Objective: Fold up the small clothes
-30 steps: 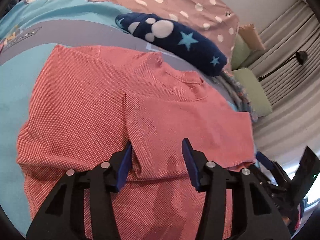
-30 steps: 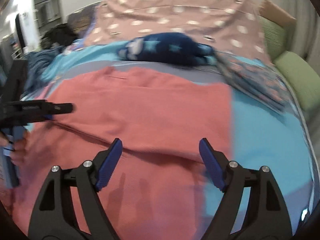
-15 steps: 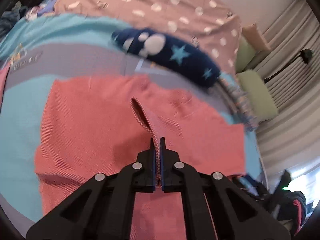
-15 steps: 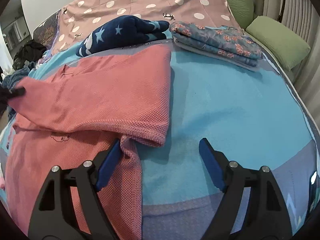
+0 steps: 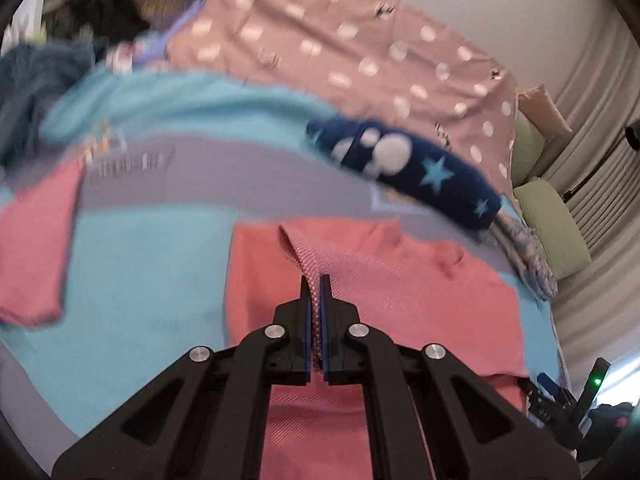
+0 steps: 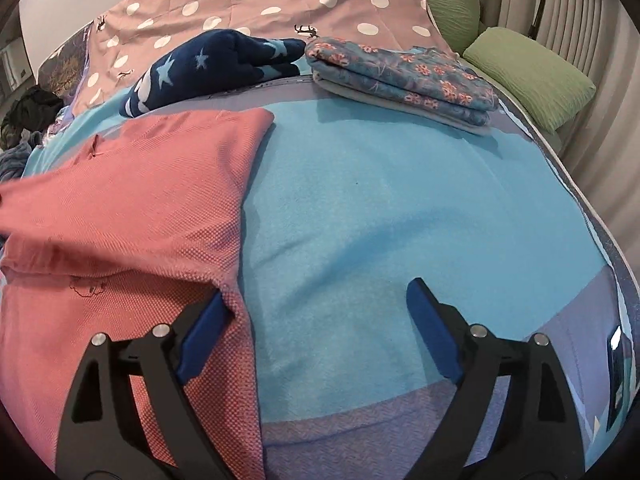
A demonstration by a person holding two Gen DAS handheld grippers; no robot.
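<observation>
At the lower centre of the left wrist view, the left gripper (image 5: 315,286) is clenched on a raised fold of the red shirt (image 5: 400,292), which lies on the blue blanket (image 5: 152,272). In the right wrist view the shirt (image 6: 132,200) fills the left side; the right gripper (image 6: 316,304) is opening, its left pad at the shirt's edge, only blanket (image 6: 400,200) between its jaws.

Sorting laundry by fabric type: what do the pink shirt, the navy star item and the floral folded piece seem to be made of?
Pink shirt: looks like a matte cotton piqué knit, going by its fine dotted, waffle-like weave. Navy star item: seemingly plush fleece, with a fuzzy, thick, soft-edged surface. Floral folded piece: probably a thin, smooth printed woven or jersey, lying in flat crisp layers; the exact fibre cannot be told.
</observation>
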